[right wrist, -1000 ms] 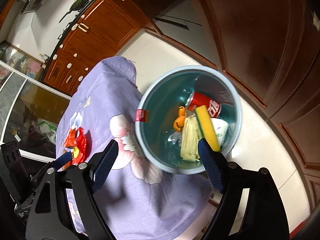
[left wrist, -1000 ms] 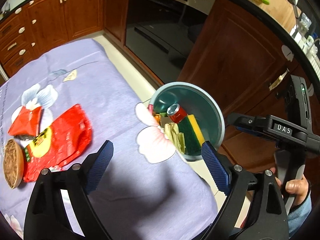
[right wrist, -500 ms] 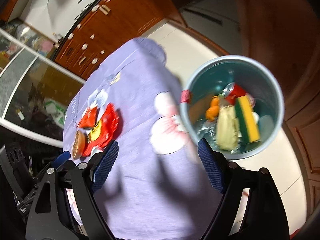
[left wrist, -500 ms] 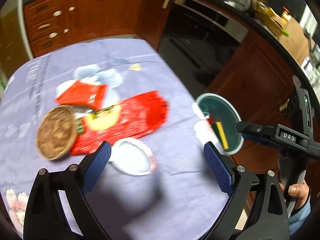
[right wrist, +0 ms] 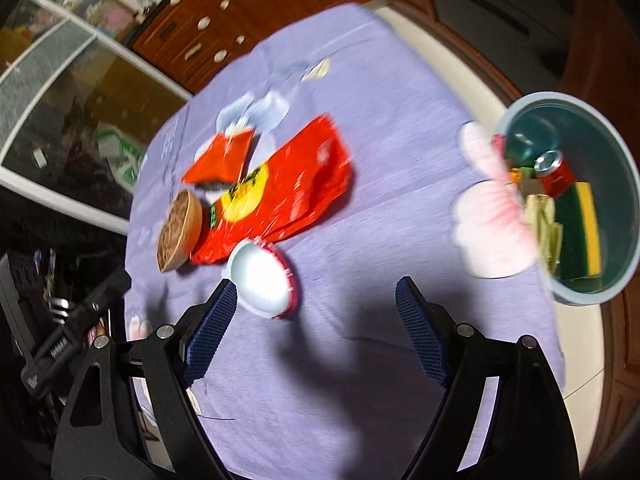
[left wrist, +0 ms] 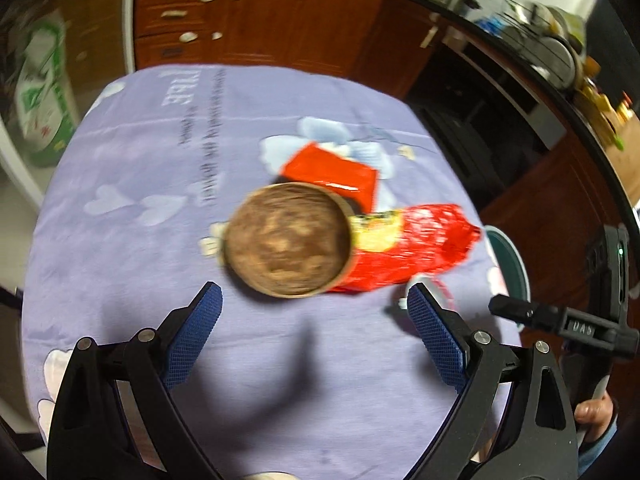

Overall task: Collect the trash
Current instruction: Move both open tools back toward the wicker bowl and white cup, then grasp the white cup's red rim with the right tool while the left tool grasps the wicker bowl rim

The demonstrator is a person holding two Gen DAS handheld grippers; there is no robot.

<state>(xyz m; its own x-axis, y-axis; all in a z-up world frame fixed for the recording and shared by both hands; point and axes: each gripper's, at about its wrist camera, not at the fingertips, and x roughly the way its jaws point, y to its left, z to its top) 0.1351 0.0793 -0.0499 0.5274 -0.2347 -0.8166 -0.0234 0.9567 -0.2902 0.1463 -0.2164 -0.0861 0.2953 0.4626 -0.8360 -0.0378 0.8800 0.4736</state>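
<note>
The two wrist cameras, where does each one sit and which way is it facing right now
Left wrist: on the left gripper, angled down at the purple tablecloth and brown round lid; a hand shows.
Right wrist: on the right gripper, angled down at the white cup and bin.
Shared: the red snack bag, lid, bin.

Table [left wrist: 120, 184] being covered by lilac cloth [right wrist: 380, 128] printed with flowers and hearts. Far edge being backed by reddish-brown wooden cabinets [left wrist: 256, 16] with pale knobs. Pale floor [right wrist: 448, 56] being shown past right edge. Glass sliding door [right wrist: 60, 92] being framed in white. Dark countertop [left wrist: 532, 60] being crowded with cookware.
</note>
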